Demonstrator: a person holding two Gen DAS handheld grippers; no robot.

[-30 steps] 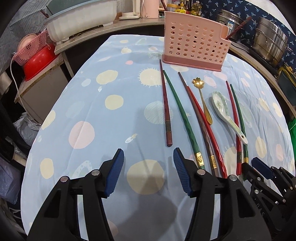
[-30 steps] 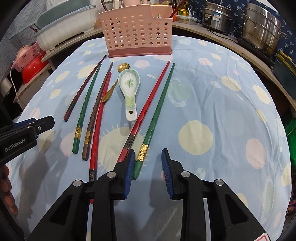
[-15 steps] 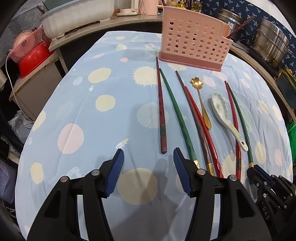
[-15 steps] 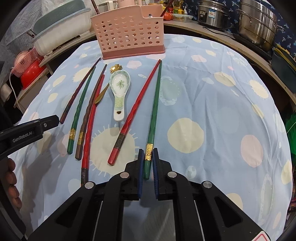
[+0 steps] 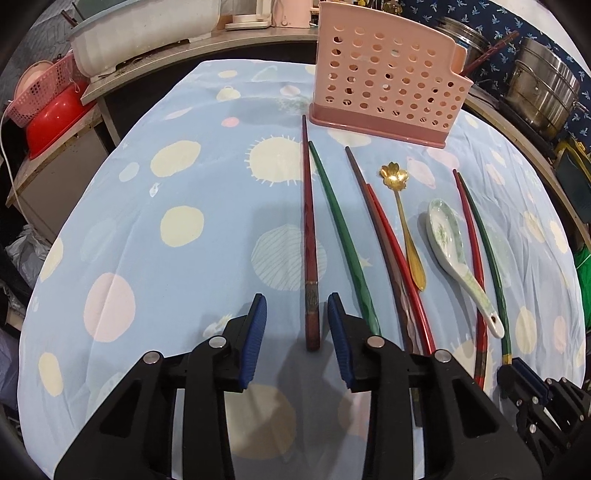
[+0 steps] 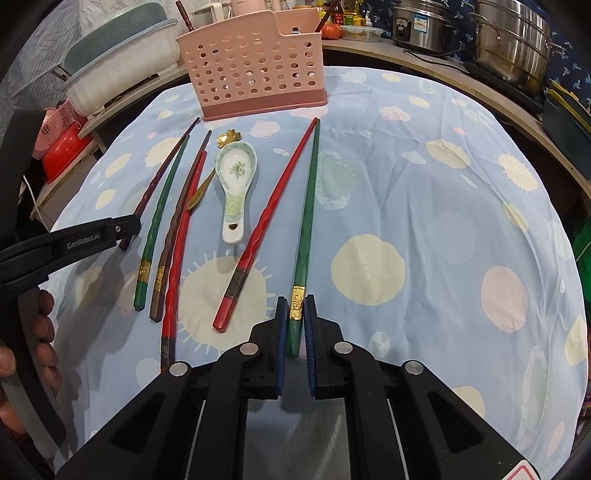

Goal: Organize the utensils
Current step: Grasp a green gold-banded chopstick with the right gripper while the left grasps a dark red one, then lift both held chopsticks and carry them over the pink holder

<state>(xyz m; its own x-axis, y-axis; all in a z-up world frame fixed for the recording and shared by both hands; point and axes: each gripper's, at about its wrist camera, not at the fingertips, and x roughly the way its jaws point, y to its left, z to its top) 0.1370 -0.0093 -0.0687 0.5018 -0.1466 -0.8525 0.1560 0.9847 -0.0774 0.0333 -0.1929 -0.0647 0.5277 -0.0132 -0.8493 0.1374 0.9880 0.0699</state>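
Several chopsticks, a gold spoon (image 5: 405, 225) and a white ceramic spoon (image 6: 235, 184) lie in a row on the spotted blue cloth, in front of a pink perforated utensil holder (image 5: 388, 79). My left gripper (image 5: 297, 332) is open, its blue pads on either side of the thick end of the dark red chopstick (image 5: 309, 243), not touching it. My right gripper (image 6: 295, 325) is shut on the thick end of the rightmost green chopstick (image 6: 306, 221), which still lies on the cloth beside a red chopstick (image 6: 266, 225).
The holder also shows in the right wrist view (image 6: 255, 62) at the table's far edge. Steel pots (image 6: 513, 40) stand on the counter at the back right. A white tub (image 5: 144, 33) and a red basin (image 5: 55, 118) are at the back left.
My right gripper closed from open onto the green chopstick's end. My left gripper moved forward and right until the dark red chopstick's end lay between its open fingers, which narrowed somewhat.
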